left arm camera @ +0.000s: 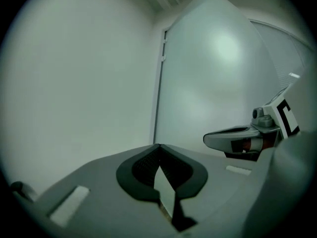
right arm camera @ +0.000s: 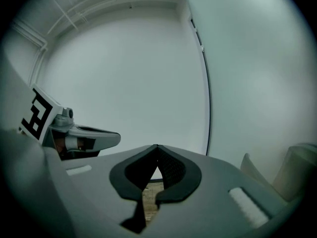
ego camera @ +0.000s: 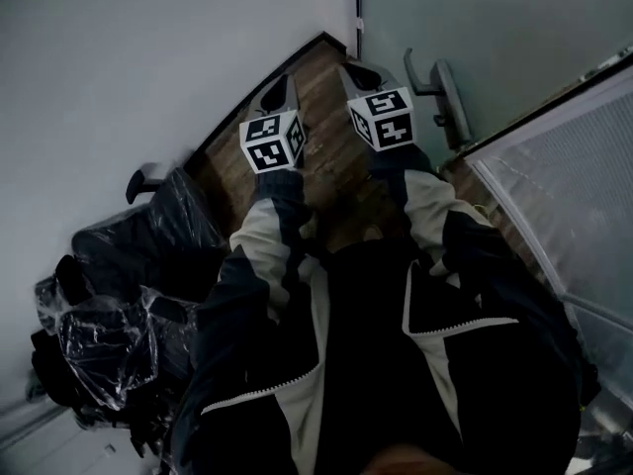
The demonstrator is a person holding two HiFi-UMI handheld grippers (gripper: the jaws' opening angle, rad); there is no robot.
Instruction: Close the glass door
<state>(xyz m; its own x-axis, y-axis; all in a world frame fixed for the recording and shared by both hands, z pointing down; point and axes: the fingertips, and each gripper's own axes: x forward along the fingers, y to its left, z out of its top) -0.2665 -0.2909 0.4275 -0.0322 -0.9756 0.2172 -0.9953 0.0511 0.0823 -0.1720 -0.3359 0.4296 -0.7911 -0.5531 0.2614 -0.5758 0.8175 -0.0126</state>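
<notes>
**Asker:** What is at the far left?

**Describer:** In the head view, a black chair (ego camera: 119, 305) wrapped in clear plastic sits at 8 o'clock. It stands against a plain white wall (ego camera: 129, 57) that fills the 10 o'clock area.

**Asker:** And the person?

**Describer:** You look down on a dark jacket (ego camera: 396, 364) with pale panels. Both arms reach forward over a strip of brown wooden floor (ego camera: 321, 117).

**Asker:** What is the left gripper doing?

**Describer:** The left gripper (ego camera: 275, 95) points toward 11 o'clock, with a black-and-white marker cube (ego camera: 272, 142) on top. In its own view (left arm camera: 158, 146) the jaws are pressed together with nothing between them. It faces the corner where the wall meets the door.

**Asker:** And the right one?

**Describer:** The right gripper (ego camera: 361, 72) is beside the left one, pointing toward 12 o'clock. In its own view (right arm camera: 157, 146) the jaws also meet at the tips and hold nothing.

**Asker:** Where is the glass door?

**Describer:** The glass door (ego camera: 495, 28) stands at 1 o'clock, pale green and cloudy. Its left edge runs along a thin dark strip next to the wall. A grey lever handle (ego camera: 437, 92) sticks out from it, just right of the right gripper and not touching it. I cannot tell whether the door is latched.

**Asker:** Anything further right?

**Describer:** A frosted panel (ego camera: 574, 186) in a dark frame slants across 3 o'clock.
</notes>
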